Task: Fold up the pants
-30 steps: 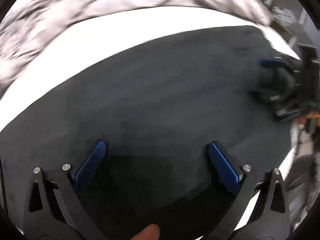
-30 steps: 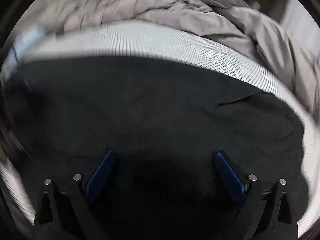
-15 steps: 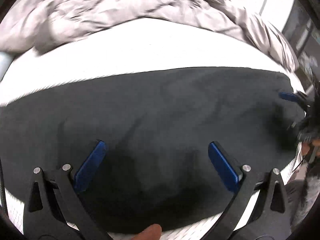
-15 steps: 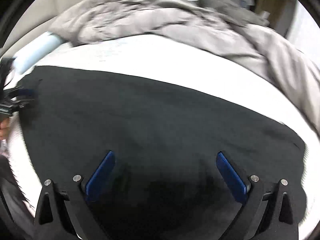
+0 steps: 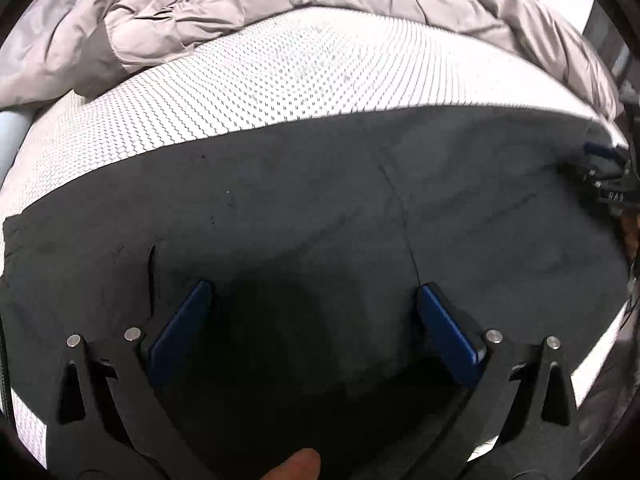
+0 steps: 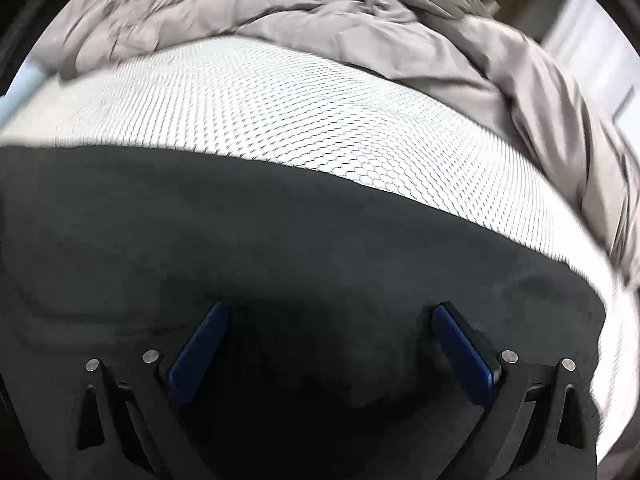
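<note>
The pants [image 5: 320, 208] lie spread flat as a dark sheet on the honeycomb-patterned mattress [image 5: 280, 76], directly under and ahead of both tools, with the rumpled grey duvet [image 5: 200, 0] bunched beyond the far edge. The left gripper [image 5: 314, 308] hangs over the cloth with its jaws spread wide and nothing between them; the right gripper [image 6: 328, 332] is likewise released and empty above the dark fabric, and it also shows at the far right of the left wrist view, near the garment's end. A thin seam runs away from the left tool's right finger, and a short slit, possibly a pocket opening though the fisheye makes that hard to confirm, lies just beyond its left finger. The step in hand looks like choosing new grasp points for the next fold; to do it well, each tool should come down at a matching edge or corner, pinch all layers together, and lift evenly so the cloth carries over without skewing or dragging wrinkles. Compared with a second ago, the left view has steadied and pulled back, showing more mattress and duvet, while the jaws on both sides have stayed open.
</note>
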`<state>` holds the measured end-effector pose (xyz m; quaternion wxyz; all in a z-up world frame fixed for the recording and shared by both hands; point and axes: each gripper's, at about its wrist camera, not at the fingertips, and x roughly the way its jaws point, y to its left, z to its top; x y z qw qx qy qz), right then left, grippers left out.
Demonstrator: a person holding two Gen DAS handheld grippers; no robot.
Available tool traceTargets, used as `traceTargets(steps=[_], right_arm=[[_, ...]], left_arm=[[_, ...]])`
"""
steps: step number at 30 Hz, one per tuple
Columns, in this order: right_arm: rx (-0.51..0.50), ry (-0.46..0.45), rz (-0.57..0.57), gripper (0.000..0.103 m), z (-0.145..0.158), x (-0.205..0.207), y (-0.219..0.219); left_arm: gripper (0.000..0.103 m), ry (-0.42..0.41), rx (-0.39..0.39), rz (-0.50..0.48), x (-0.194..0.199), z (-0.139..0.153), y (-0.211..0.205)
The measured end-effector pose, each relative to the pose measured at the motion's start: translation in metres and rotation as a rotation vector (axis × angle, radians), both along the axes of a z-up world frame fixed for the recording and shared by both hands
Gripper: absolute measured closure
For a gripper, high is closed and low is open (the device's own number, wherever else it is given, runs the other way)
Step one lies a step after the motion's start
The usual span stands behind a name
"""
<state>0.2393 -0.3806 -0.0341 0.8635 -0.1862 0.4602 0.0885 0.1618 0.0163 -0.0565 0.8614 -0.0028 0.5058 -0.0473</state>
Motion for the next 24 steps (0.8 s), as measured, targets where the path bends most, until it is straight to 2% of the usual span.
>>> traceTargets(steps=[3, 6, 8, 9, 10, 12, 17, 19, 22, 23, 24], right_arm=[[0.086, -0.015, 0.111, 0.001, 0.014, -0.013, 0.035], [0.181, 0.049, 0.208, 0.001, 0.009, -0.012, 0.082], [0.169, 0.109, 0.185, 0.001, -0.008, 0.001, 0.097], [0.132, 0.126, 0.146, 0.001, -0.018, 0.010, 0.100], [0.114, 0.129, 0.136, 0.001, -0.023, 0.019, 0.102], [0.104, 0.119, 0.148, 0.001, -0.021, 0.016, 0.105], [0.105, 0.104, 0.183, 0.001, -0.021, 0.006, 0.102], [0.100, 0.100, 0.188, 0.001, -0.022, 0.013, 0.098], [0.088, 0.100, 0.189, 0.001, -0.025, 0.018, 0.096], [0.086, 0.099, 0.189, 0.001, -0.024, 0.018, 0.096], [0.085, 0.099, 0.189, 0.001, -0.024, 0.018, 0.096]], left_arm=[[0.001, -0.030, -0.064, 0.000, 0.011, 0.013, -0.009], [0.001, -0.021, -0.028, 0.007, 0.053, 0.008, -0.038], [0.001, 0.043, -0.017, 0.009, 0.081, -0.008, -0.049], [0.000, 0.064, 0.006, 0.018, 0.090, -0.016, -0.051], [0.000, 0.058, 0.008, 0.021, 0.096, -0.019, -0.047], [0.000, 0.043, 0.023, 0.056, 0.098, -0.015, -0.031], [0.000, 0.007, 0.158, 0.239, 0.082, -0.009, 0.047], [0.000, -0.005, 0.132, 0.300, 0.073, -0.006, 0.081], [0.000, -0.028, 0.085, 0.411, 0.060, -0.005, 0.110], [0.002, -0.032, 0.058, 0.416, 0.057, -0.006, 0.115], [0.011, -0.035, 0.040, 0.406, 0.054, -0.003, 0.117]])
